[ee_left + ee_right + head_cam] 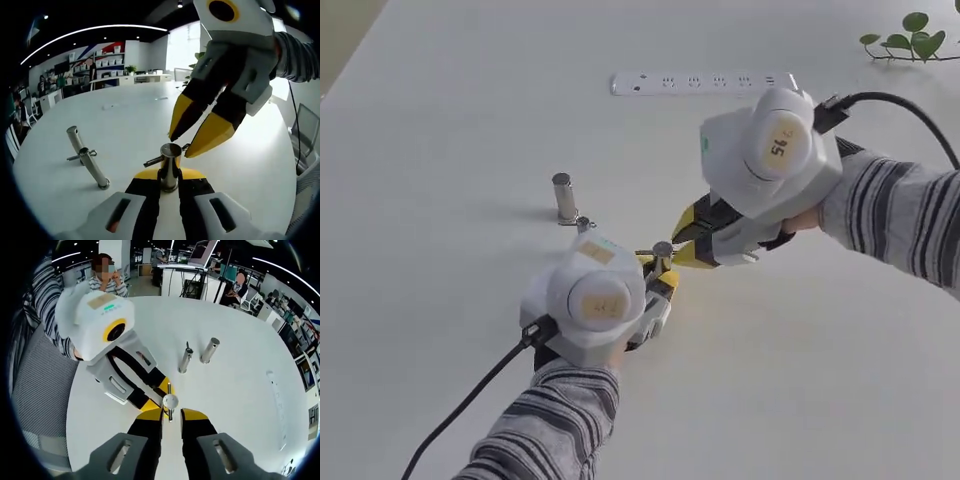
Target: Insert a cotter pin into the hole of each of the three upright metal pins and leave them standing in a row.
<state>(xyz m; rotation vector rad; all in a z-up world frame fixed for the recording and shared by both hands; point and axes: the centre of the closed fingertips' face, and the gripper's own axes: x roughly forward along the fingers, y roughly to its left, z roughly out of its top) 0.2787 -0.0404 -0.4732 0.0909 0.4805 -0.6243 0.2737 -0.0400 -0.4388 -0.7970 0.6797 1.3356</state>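
The left hand-held gripper (170, 176) is pressed shut on a metal pin (170, 156). The metal pin is held upright on the white tabletop (440, 120), low between the two yellow tips. A thin cotter pin (153, 161) is seen poking through the hole near the top of this metal pin.

The right hand-held gripper (171, 416) is brought in from the other side. Its yellow tips are spread a little, and one end of the cotter pin is seen between them. Whether the tips touch it cannot be told.

Just beyond the left hand-held gripper, a second metal pin (95, 167) is seen with another cotter pin (81, 154) through it. A third metal pin (75, 136) is stood just beside it, with nothing through its hole.

In the head view, a white power strip (705, 82) is laid flat at the far side of the tabletop, well apart from the metal pins. A green plant (910, 35) is seen at the far right corner. Striped sleeves (890, 215) are worn on both arms.

In the right gripper view, people (107, 277) are seen seated past the tabletop's edge.
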